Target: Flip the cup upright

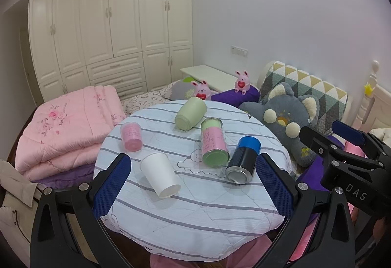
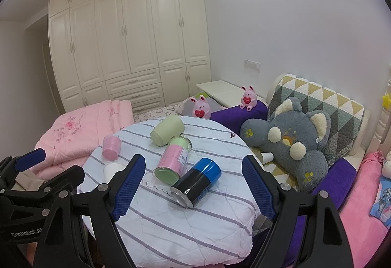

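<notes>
While both tools gape empty, the white cup (image 1: 160, 173) lies sideways between the left tool (image 1: 193, 182) pads.

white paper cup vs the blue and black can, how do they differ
The white paper cup is plain white and tapers, wide at its open mouth; the blue and black can is a straight cylinder with a shiny metal end. The cup lies nearer the left gripper, its mouth pointing toward the camera and to the right; the can lies on the table's right side. Both lie on their sides on the striped tablecloth.
</notes>
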`<state>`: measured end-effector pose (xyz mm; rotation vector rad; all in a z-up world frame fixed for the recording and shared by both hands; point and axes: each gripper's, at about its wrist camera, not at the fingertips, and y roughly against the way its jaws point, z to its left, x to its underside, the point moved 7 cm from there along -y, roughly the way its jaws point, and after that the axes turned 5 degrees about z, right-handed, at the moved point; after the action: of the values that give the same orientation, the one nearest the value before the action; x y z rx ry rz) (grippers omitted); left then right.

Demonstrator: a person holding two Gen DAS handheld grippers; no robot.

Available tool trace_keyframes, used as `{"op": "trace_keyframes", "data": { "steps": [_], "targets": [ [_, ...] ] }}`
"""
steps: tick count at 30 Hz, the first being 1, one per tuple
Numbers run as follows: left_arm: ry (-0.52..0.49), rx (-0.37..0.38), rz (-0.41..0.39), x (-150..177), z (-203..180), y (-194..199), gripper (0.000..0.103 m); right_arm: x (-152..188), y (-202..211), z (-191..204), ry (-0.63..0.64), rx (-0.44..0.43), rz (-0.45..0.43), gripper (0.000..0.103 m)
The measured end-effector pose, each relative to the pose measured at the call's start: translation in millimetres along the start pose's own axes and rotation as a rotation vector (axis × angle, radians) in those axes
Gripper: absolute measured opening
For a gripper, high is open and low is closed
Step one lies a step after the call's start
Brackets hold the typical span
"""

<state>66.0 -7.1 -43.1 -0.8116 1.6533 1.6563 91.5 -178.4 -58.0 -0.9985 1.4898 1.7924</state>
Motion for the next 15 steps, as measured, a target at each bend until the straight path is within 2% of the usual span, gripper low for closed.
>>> {"op": "trace_keyframes", "data": {
  "steps": [15],
  "targets": [
    [0.0,-0.001,0.002,0.2,-0.9,-0.6,0.103,0.3,-0.6,1.3,0.003,0.002,0.0,0.083]
  ]
}}
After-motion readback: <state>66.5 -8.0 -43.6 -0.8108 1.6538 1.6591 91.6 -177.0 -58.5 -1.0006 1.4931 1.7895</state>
